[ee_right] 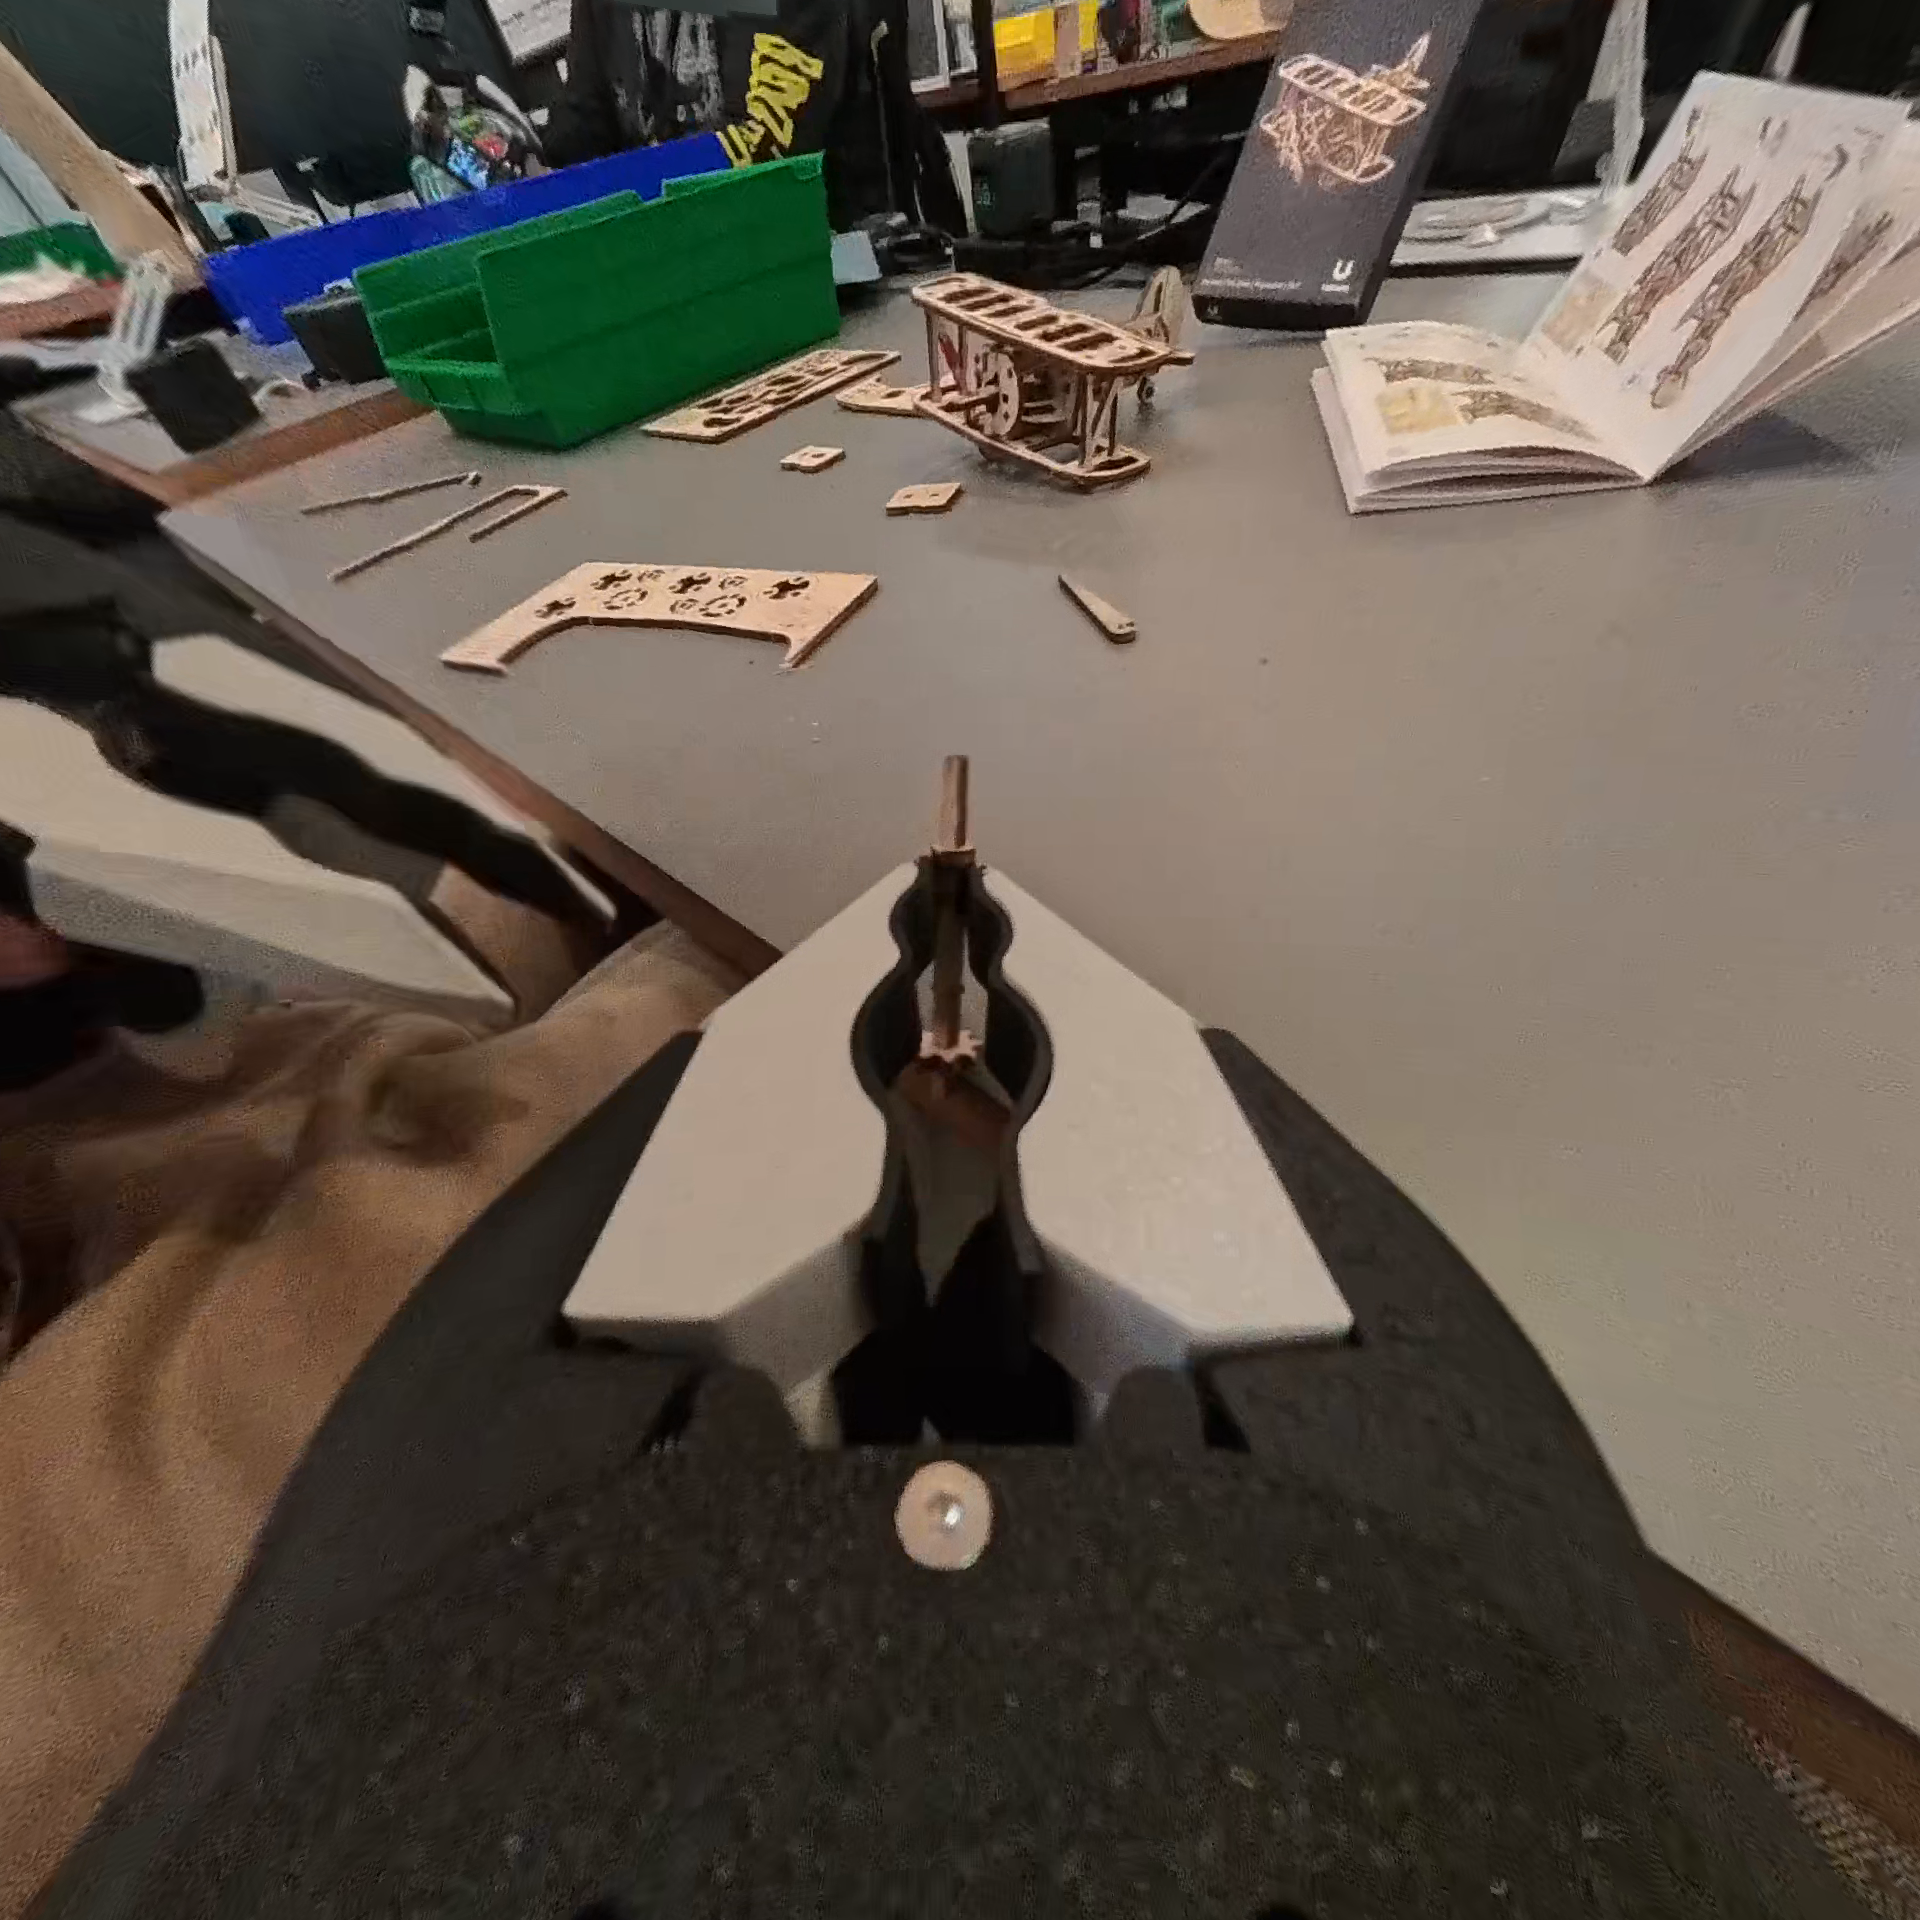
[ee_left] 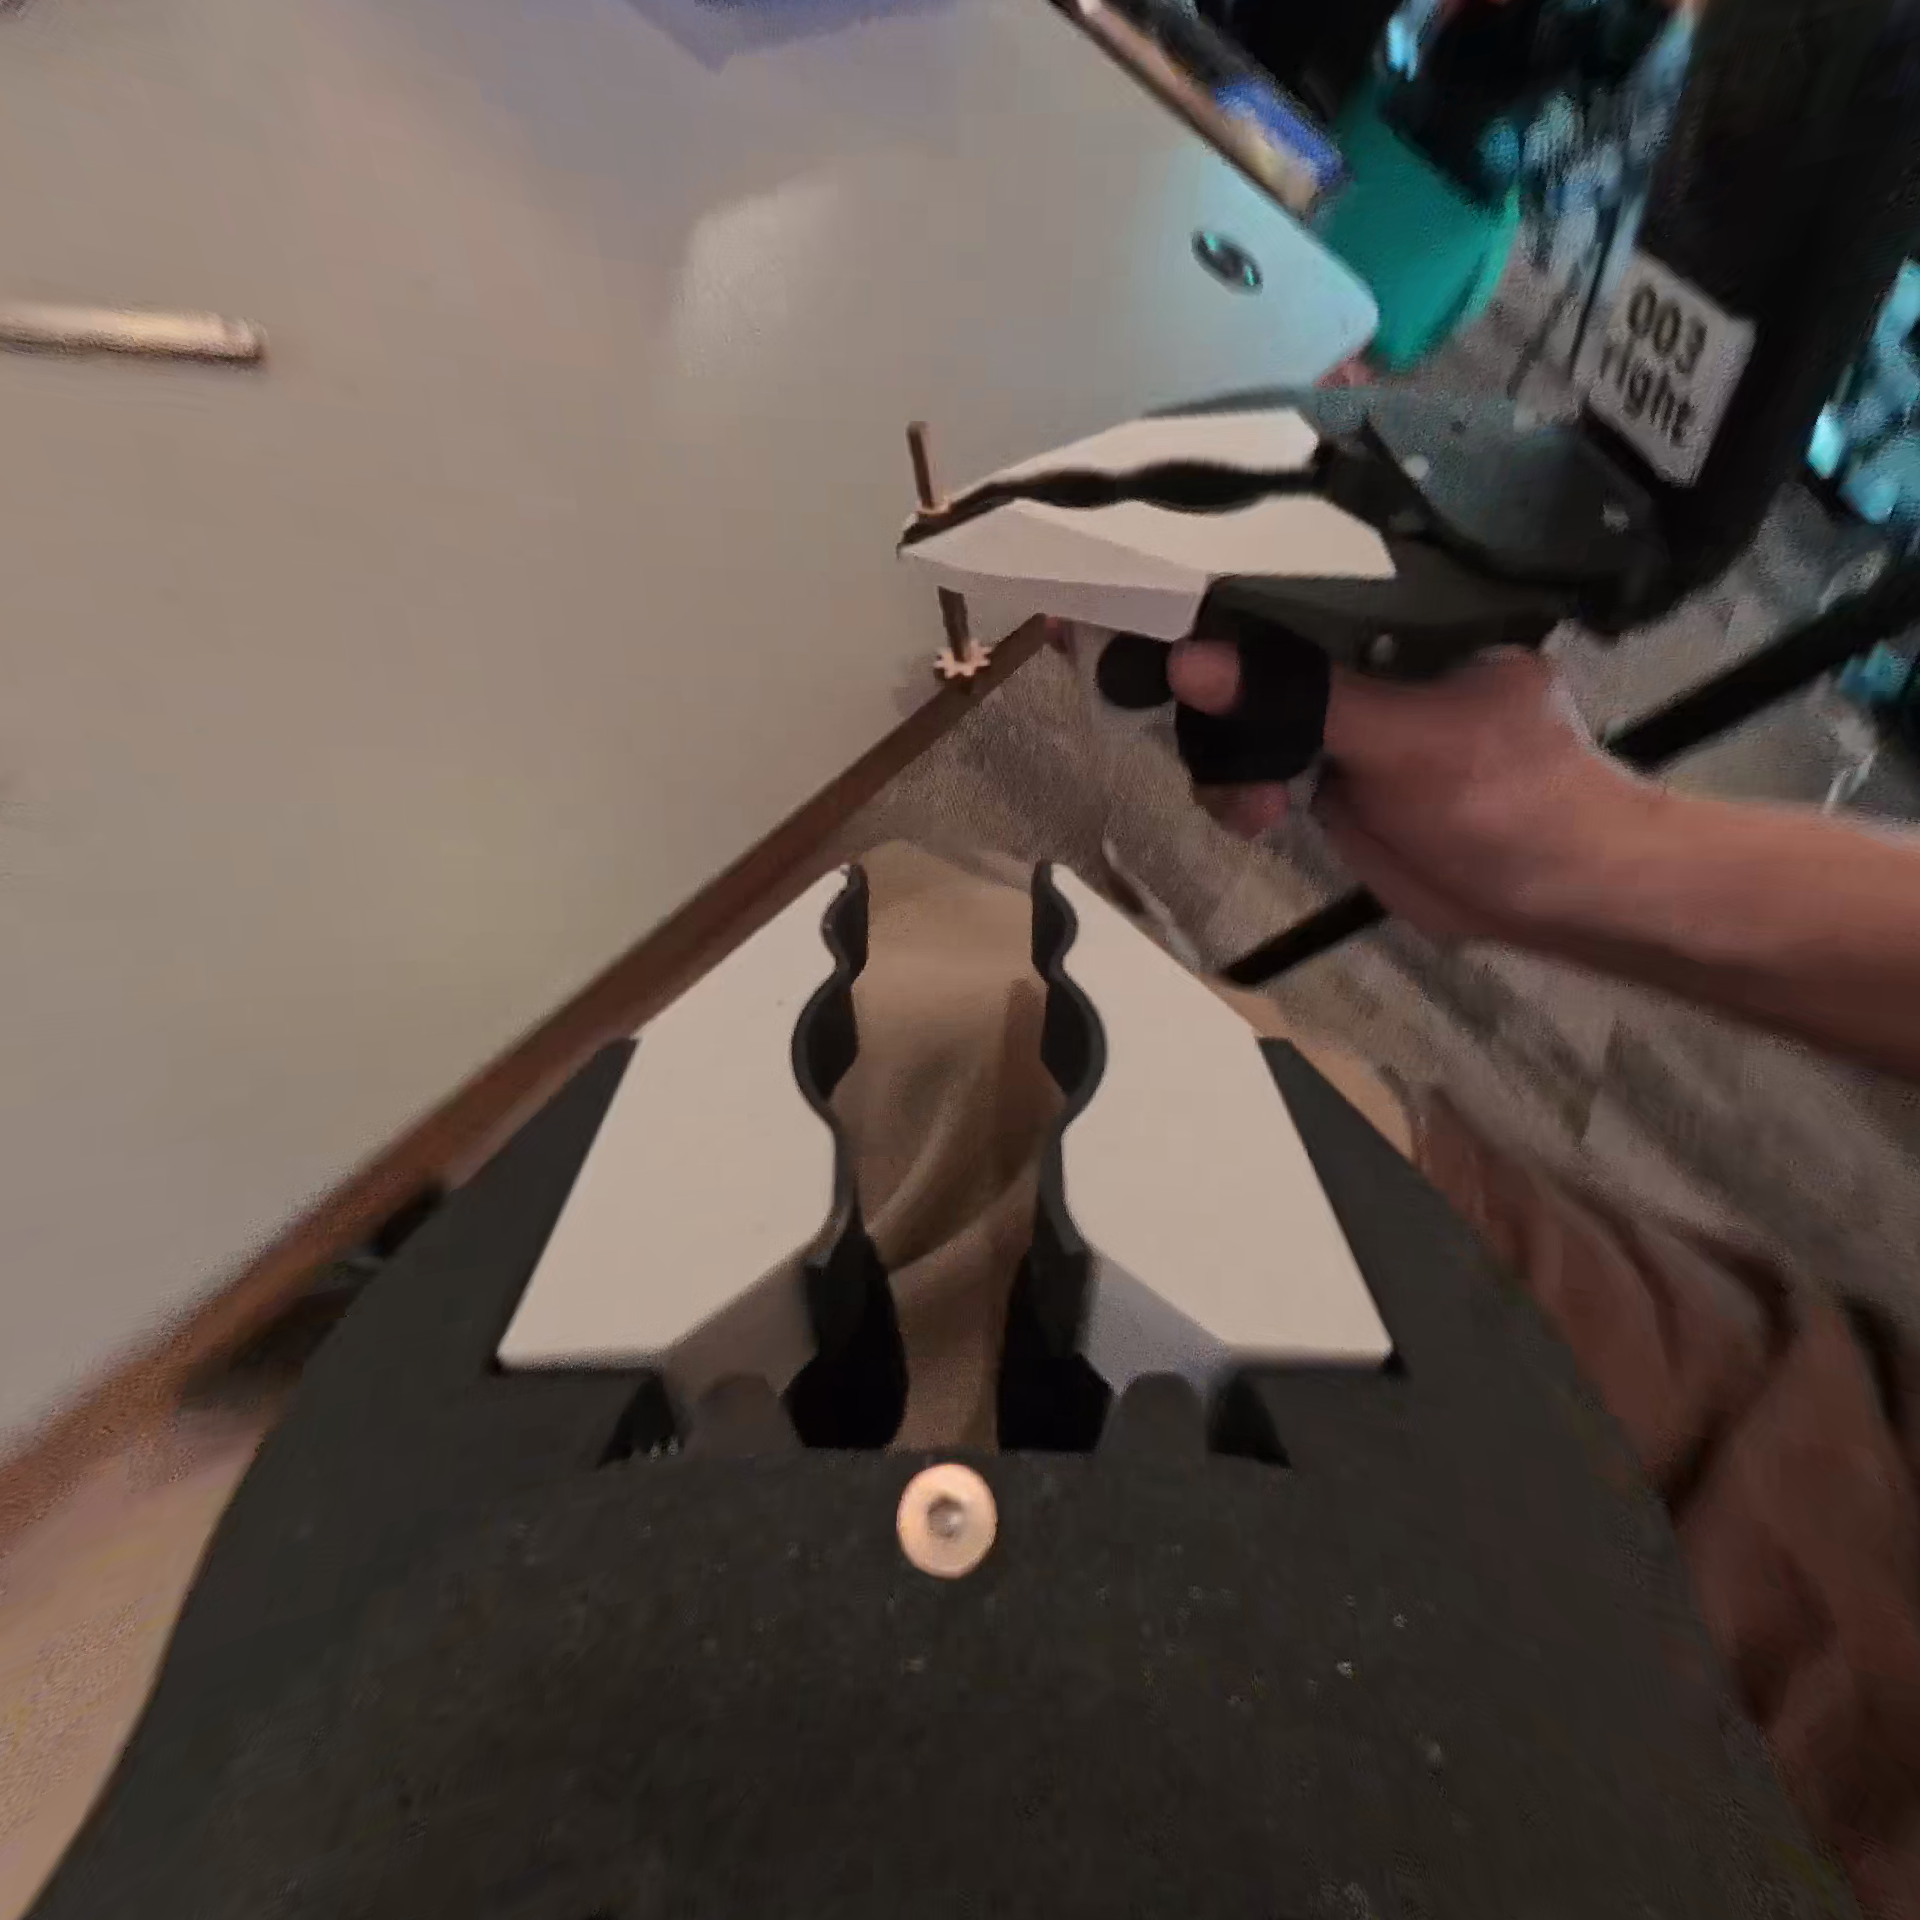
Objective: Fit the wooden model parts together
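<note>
We see a white label (ee_left: 1659,366) with dark printed characters on the black body of the right hand-held gripper (ee_left: 920,540). On the counter (ee_right: 1455,779) a tall black box (ee_right: 1340,156) bears a small pale logo and fine print near its foot. Behind it, dark cloth (ee_right: 774,94) carries large yellow lettering. The open booklet (ee_right: 1507,416) shows printed pages, too small for us to read.
</note>
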`<move>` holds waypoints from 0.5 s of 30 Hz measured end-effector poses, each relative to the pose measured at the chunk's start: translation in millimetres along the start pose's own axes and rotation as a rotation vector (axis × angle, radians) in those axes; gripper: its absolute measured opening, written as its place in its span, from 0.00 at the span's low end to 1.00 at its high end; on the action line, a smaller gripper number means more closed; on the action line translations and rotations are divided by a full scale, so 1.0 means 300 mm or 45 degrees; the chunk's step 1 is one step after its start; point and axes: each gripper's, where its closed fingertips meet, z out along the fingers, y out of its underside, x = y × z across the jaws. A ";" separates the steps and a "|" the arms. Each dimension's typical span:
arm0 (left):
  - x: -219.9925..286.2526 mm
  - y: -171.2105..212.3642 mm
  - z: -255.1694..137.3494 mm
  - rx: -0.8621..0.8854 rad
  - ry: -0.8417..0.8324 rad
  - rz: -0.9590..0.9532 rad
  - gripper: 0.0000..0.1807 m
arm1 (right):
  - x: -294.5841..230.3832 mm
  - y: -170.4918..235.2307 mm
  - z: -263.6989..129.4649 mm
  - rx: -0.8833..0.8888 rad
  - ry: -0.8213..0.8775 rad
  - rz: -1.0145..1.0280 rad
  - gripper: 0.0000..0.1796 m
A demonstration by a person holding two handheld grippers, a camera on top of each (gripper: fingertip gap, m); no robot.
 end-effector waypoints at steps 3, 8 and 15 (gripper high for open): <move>0.097 0.001 0.065 0.248 0.069 -0.261 0.15 | -0.050 -0.014 -0.016 0.072 -0.030 -0.060 0.02; 0.069 -0.014 0.163 0.213 -0.092 -0.166 0.02 | -0.047 0.010 -0.029 0.121 -0.041 0.090 0.02; 0.020 -0.014 0.238 0.213 -0.095 -0.181 0.00 | 0.007 0.017 -0.031 0.262 -0.001 0.154 0.02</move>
